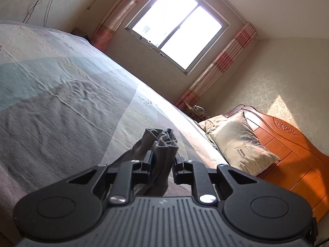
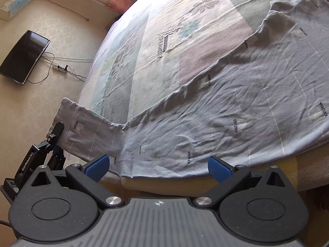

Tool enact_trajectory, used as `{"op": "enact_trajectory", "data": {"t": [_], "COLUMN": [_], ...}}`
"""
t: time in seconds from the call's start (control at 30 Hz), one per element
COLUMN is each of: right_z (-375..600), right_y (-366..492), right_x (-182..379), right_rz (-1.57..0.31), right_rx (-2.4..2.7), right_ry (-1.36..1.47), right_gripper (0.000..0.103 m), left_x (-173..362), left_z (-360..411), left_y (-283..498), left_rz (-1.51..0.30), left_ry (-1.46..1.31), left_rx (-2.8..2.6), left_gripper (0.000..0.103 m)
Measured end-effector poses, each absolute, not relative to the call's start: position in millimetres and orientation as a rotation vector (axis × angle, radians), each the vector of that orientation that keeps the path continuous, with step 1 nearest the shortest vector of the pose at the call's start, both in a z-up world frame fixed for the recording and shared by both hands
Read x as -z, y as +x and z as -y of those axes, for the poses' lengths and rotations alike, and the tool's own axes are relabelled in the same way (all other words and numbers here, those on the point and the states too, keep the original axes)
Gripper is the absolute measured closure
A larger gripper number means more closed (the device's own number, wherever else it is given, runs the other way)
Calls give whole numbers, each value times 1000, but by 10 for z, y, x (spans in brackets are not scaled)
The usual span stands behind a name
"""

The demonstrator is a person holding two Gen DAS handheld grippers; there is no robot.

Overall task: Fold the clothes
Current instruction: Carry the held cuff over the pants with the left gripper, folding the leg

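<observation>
left claw pinching cuff, right claw spread

left claw [image 1: 163, 160] pinches the grey sleeve cuff [image 1: 164, 142] (bunched between its pads). right claw [image 2: 158, 166] is spread, holding nothing. the grey garment [image 2: 226, 113] lies on the bed [image 2: 164, 20], its long axis running from eight toward two o'clock; the sleeve ends at nine o'clock of the right claw, nearer the left.

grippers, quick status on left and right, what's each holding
Left gripper: shut on the grey sleeve cuff, lifted off the bed.
Right gripper: open, holding nothing, above the shirt.
</observation>
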State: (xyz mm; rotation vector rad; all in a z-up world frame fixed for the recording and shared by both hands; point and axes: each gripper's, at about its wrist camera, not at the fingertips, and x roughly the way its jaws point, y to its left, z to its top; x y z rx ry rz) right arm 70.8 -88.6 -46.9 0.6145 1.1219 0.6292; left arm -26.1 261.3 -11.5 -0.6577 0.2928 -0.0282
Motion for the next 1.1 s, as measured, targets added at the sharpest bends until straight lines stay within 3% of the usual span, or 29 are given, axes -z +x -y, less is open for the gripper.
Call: {"op": "enact_trajectory", "data": {"t": [1.1], "right_z": [1463], "right_y": [695], "right_x": [511], "right_rz": [-1095], "right_rx": [-556], "right_ry": [664], "right_gripper": [0], "left_x": [528], "left_z": [-1595], "left_y": [318], "left_rz": [-570], "left_ry": [-446], "left_rx": [165], "left_gripper": [86]}}
